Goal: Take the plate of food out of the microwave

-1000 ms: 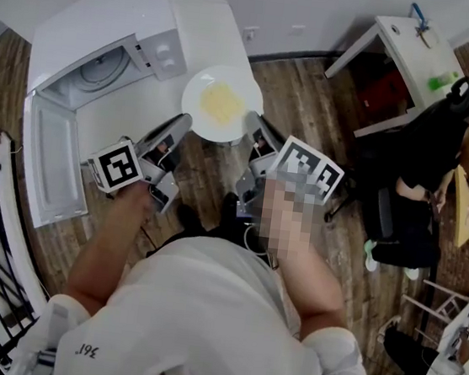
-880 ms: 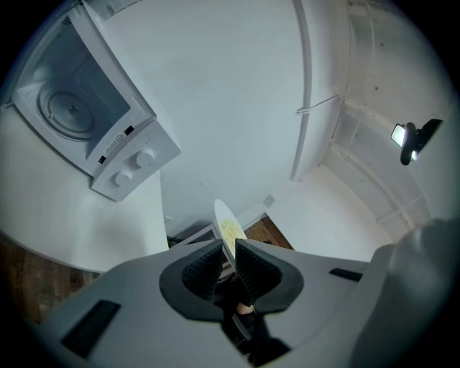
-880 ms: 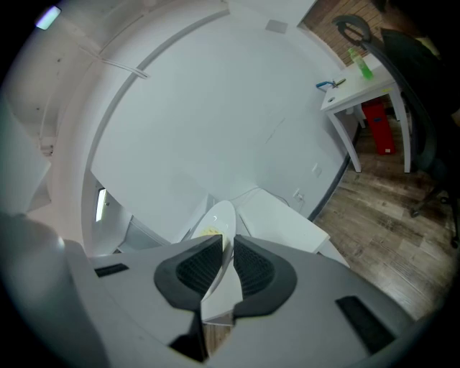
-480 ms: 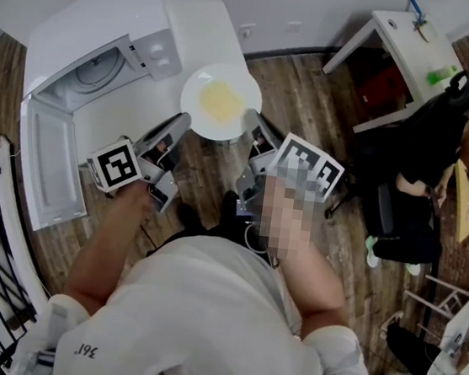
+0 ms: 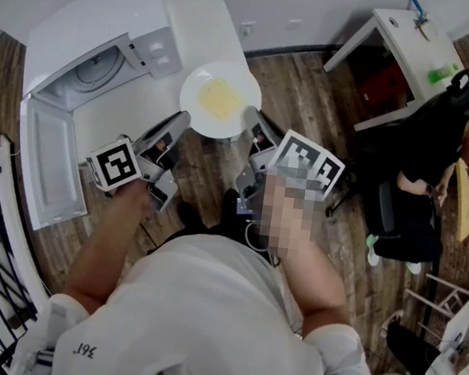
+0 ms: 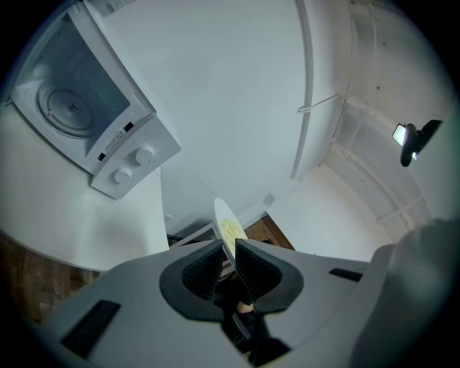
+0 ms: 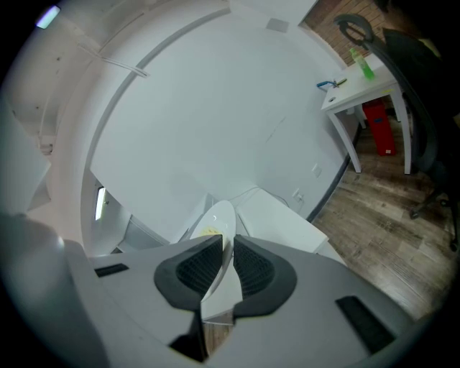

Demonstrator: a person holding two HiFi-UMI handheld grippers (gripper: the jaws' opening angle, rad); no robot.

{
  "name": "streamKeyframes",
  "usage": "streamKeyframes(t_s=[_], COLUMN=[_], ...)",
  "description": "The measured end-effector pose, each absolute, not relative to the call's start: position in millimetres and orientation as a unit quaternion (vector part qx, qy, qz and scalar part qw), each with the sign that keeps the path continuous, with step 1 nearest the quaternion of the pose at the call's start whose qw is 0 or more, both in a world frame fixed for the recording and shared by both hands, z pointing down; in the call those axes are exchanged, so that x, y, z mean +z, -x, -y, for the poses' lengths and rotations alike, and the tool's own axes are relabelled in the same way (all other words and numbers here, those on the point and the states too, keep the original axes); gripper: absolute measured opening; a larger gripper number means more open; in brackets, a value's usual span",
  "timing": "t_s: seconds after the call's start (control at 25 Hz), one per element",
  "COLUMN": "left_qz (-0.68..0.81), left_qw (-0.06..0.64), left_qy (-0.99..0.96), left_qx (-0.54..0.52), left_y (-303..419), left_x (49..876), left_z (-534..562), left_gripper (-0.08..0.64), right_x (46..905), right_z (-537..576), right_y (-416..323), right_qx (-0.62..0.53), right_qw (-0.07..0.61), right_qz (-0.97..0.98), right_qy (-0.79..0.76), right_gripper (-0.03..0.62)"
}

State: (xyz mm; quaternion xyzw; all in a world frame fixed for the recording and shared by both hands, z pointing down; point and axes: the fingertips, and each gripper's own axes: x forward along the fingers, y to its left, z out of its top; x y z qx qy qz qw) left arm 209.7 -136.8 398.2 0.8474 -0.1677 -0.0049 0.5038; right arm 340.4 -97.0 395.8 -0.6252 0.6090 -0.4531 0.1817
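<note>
Light was bright and even; the plate (image 5: 198,84) glared white; gripper views bent strongly, with black corners.

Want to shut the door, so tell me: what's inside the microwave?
Only the turntable shows inside the microwave. The plate is outside, held between the left gripper and right gripper. The cavity's far corners are hidden by its walls.

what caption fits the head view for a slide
Left gripper and right gripper hold the plate of food outside the open microwave.
</note>
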Motion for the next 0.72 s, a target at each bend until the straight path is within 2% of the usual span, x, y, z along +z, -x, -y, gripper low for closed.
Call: streamKeyframes(t_s=[0.72], left_qz=[0.160], left_qw=[0.509], left_qy=[-0.846], left_qx=[-0.007], left_y=[-211.4], left_x=[396.5], left_z=[135.1], left_gripper=[0.060], right_x=[397.4], right_z=[96.6], right_y=[-340.6], right_qx=[-0.460], right_qw=[0.180], right_qz=[-0.606], right_qy=[0.624], right_gripper=[0.049])
